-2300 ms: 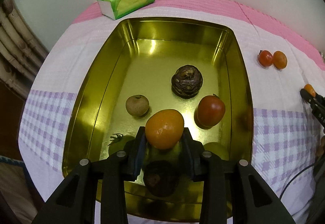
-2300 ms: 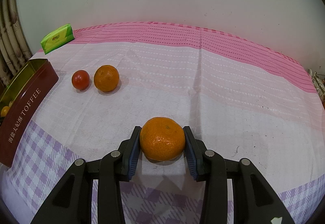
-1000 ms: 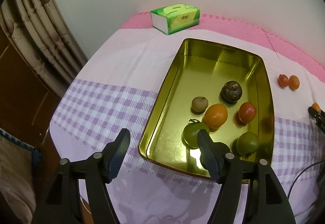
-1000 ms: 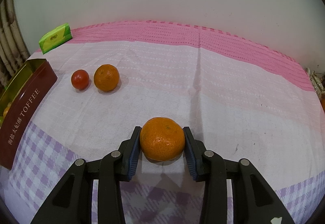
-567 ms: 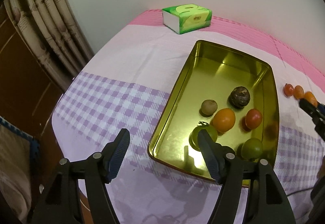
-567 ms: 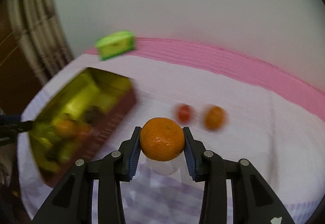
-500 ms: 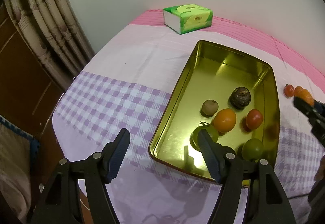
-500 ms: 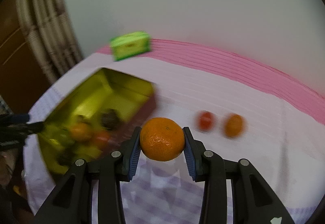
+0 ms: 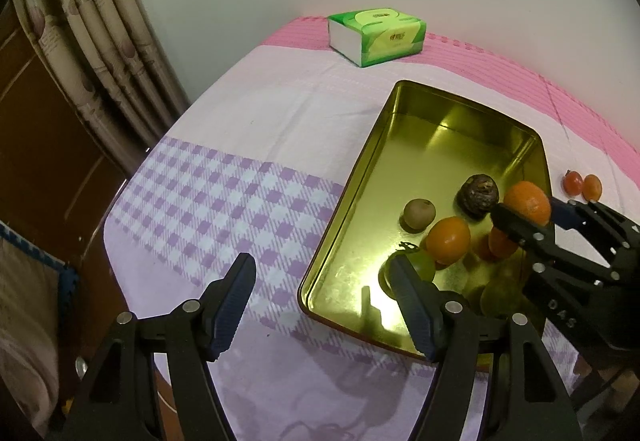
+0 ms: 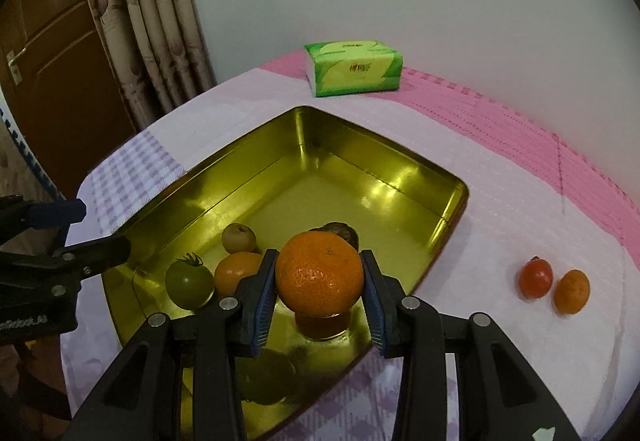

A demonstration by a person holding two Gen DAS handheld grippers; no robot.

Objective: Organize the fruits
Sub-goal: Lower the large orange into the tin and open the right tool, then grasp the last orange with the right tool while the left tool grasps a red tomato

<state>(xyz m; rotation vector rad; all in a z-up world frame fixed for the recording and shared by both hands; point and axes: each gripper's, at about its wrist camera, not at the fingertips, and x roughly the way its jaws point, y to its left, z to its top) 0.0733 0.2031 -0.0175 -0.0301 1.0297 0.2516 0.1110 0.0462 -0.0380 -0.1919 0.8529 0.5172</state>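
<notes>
My right gripper point(image 10: 319, 299) is shut on an orange point(image 10: 319, 273) and holds it above the near right part of the gold tin point(image 10: 380, 169). In the left wrist view the right gripper point(image 9: 532, 215) and its orange point(image 9: 526, 201) hang over the tin's point(image 9: 440, 105) right side. The tin holds an orange point(image 9: 448, 240), a green tomato point(image 10: 188, 283), a brown round fruit point(image 9: 419, 214), a dark wrinkled fruit point(image 9: 478, 193) and a red tomato point(image 9: 500, 243). My left gripper point(image 9: 324, 305) is open and empty, left of the tin's near corner.
A red tomato point(image 10: 535, 277) and a small orange point(image 10: 572, 291) lie on the cloth right of the tin. A green tissue pack point(image 9: 376, 35) stands at the far edge. Curtains point(image 9: 112, 41) and a brown door point(image 10: 60, 53) are to the left, past the table edge.
My right gripper lifted the orange off the cloth and carried it left to above the tin. My left gripper let go of its orange in the tin, opened and drew back to the left.
</notes>
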